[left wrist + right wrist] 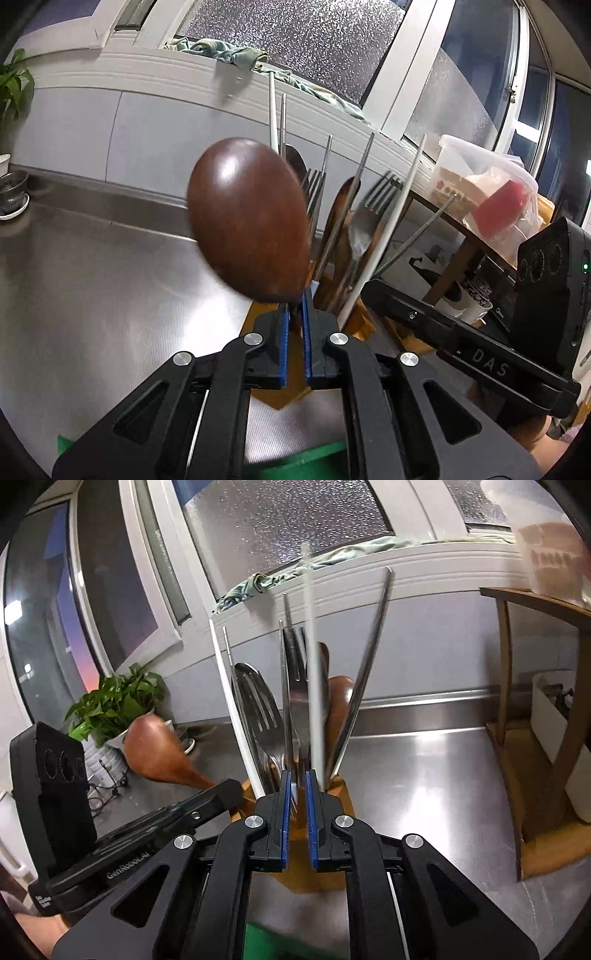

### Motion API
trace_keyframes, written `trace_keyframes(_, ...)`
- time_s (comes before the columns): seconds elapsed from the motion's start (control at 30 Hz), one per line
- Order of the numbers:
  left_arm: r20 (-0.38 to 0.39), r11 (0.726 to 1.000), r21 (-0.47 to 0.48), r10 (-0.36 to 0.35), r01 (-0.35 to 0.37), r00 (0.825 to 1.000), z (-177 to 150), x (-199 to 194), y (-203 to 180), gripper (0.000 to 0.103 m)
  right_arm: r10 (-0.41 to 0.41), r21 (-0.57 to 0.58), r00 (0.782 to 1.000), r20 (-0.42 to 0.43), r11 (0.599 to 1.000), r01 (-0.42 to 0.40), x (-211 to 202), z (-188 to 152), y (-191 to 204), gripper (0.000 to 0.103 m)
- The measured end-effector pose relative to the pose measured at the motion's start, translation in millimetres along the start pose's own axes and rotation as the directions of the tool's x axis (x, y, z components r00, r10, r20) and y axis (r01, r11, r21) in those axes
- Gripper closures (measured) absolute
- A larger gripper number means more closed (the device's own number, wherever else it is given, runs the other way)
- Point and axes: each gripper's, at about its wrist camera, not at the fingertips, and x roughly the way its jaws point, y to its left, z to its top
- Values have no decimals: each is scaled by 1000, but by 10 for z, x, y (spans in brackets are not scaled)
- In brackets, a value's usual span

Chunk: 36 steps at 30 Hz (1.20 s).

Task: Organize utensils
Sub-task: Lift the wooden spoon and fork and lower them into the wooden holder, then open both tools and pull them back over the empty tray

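The left gripper [295, 306] sits closest to its camera, jaws clamped on the neck of a dark wooden spoon [249, 218] whose bowl stands up just in front of the wooden utensil holder [360, 321]. The right gripper [297, 786] has its jaws nearly together on what looks like a white chopstick [316, 709], blurred, at the holder's near edge.

Most of the job looks done: forks [384, 192], a slotted spatula [258, 705], metal chopsticks [369, 664] and more wooden spoons already stand in the holder on the steel counter [92, 277]. The two held pieces appear to be what remains to seat.
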Motion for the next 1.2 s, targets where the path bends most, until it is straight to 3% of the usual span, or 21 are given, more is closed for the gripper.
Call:
trace_keyframes(0.3, -80, 999, -7, 49, -50, 996, -148, -298, 9, 95, -51, -1, 999, -14, 999, 50, -414, -49, -22, 93)
trace_keyframes(0.47, -119, 997, -16, 70, -72, 990, -202, -596, 19, 94, -114, 2, 991, -76, 993, 114, -663, -117, -26, 93)
trace_keyframes(0.6, -179, 996, 1, 86, -87, 980, -240, -787, -30, 68, -151, 10, 977, -148, 988, 154, -808, -219, -5, 92)
trace_keyframes(0.7, -205, 996, 30, 87, -83, 975, -304, -921, -92, 54, -171, 2, 967, -190, 985, 175, -919, -314, 49, 90)
trace_keyframes(0.77, -205, 995, 47, 92, -84, 974, -336, -1009, -133, 43, -165, 6, 966, -201, 986, 169, -1000, -359, 86, 67)
trace_keyframes(0.8, -198, 995, 53, 93, -84, 976, -351, -1069, -159, 34, -161, 12, 969, -188, 986, 167, -1071, -378, 111, 35)
trace_keyframes(0.83, -190, 995, 58, 95, -86, 977, -358, -1117, -181, 26, -163, 15, 974, -157, 986, 167, -1151, -395, 137, 19)
trace_keyframes(0.9, -161, 993, 79, 99, -87, 982, -376, -1239, -239, 15, -179, -3, 976, -123, 984, 180, -1266, -417, 200, 18)
trace_keyframes(0.93, -148, 992, 90, 106, -94, 983, -381, -1291, -267, 7, -183, -11, 976, -116, 983, 183, -1299, -423, 224, 12)
trace_keyframes(1.0, -130, 989, 104, 118, -105, 984, -389, -1382, -307, 8, -205, -27, 975, -90, 979, 203, -1392, -449, 281, 4)
trace_keyframes(1.2, -161, 989, 89, 135, -122, 978, -437, -1508, -312, 8, -265, -117, 955, -132, 961, 250, -1478, -543, 444, 4)
